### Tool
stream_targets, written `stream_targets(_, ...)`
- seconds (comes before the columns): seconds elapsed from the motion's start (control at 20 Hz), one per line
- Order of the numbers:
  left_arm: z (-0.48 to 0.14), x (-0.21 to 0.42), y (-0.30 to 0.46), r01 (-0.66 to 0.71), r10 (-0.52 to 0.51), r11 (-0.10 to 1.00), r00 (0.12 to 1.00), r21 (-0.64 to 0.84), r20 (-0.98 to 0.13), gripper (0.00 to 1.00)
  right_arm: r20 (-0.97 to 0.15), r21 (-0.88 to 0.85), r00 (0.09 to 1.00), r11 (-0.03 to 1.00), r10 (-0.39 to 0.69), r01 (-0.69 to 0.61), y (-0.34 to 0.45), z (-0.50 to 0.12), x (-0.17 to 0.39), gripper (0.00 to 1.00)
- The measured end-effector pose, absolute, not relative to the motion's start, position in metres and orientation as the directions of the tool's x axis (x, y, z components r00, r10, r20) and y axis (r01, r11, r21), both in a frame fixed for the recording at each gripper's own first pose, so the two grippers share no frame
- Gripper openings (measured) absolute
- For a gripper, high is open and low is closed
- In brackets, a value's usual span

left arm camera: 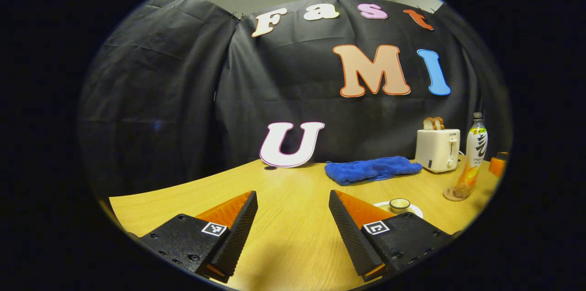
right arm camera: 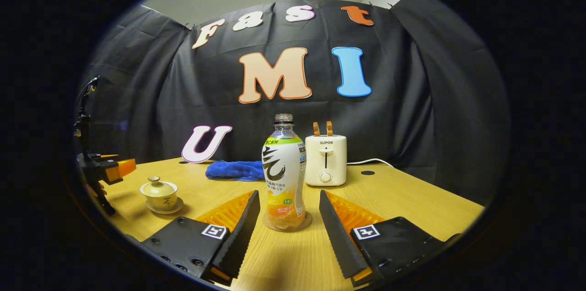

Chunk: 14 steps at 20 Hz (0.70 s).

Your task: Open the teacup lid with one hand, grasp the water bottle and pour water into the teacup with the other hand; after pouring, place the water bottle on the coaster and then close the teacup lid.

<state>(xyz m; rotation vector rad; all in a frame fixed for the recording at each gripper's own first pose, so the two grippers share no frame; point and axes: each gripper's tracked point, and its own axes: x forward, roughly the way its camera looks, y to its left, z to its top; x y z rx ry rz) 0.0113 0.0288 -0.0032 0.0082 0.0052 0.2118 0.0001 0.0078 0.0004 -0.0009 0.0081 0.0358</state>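
The water bottle (right arm camera: 284, 176) stands upright on a round coaster (right arm camera: 287, 226), just ahead of my right gripper (right arm camera: 289, 194), whose open fingers flank its base without touching it. The lidded teacup (right arm camera: 159, 192) sits on its saucer (right arm camera: 165, 209) at the left of the table, and my left gripper (right arm camera: 106, 169) hovers beside it. In the left gripper view, my left gripper (left arm camera: 293, 195) is open over bare wood. The teacup's lid (left arm camera: 399, 204) peeks out behind its right finger (left arm camera: 352, 218), and the bottle (left arm camera: 474, 158) stands at far right.
A white toaster (right arm camera: 325, 160) holding bread stands behind the bottle, with its cable running right. A blue cloth (right arm camera: 233, 169) lies at the back of the wooden table (right arm camera: 412, 208). The toaster (left arm camera: 437, 149) and cloth (left arm camera: 371, 169) also appear in the left gripper view.
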Motion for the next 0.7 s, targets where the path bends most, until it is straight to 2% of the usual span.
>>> stream_targets(0.15, -0.003, 0.011, 0.029, -0.216, 0.216, 0.976, 0.976, 0.009, -0.004, 0.92, -0.005, -0.003, 1.000, 1.000, -0.026, 0.026, -0.005, 0.001, 0.000, 0.84)
stream_targets(0.2, -0.003, 0.011, 0.029, -0.216, 0.216, 0.976, 0.976, 0.009, -0.004, 0.92, -0.005, -0.003, 0.999, 0.999, -0.037, 0.037, -0.006, 0.001, 0.000, 0.80)
stream_targets(0.6, -0.003, 0.011, 0.029, -0.215, 0.215, 0.976, 0.977, 0.009, -0.004, 0.92, -0.006, -0.003, 0.999, 0.999, -0.040, 0.040, -0.007, 0.001, 0.000, 0.80)
stream_targets(0.65, -0.003, 0.011, 0.029, -0.215, 0.215, 0.976, 0.977, 0.009, -0.004, 0.92, -0.006, -0.003, 0.999, 0.999, -0.039, 0.039, -0.007, 0.001, 0.000, 0.84)
stream_targets(0.7, -0.003, 0.010, 0.029, -0.215, 0.215, 0.976, 0.977, 0.009, -0.004, 0.92, -0.006, -0.003, 0.999, 0.999, -0.039, 0.039, -0.007, 0.001, 0.001, 0.80)
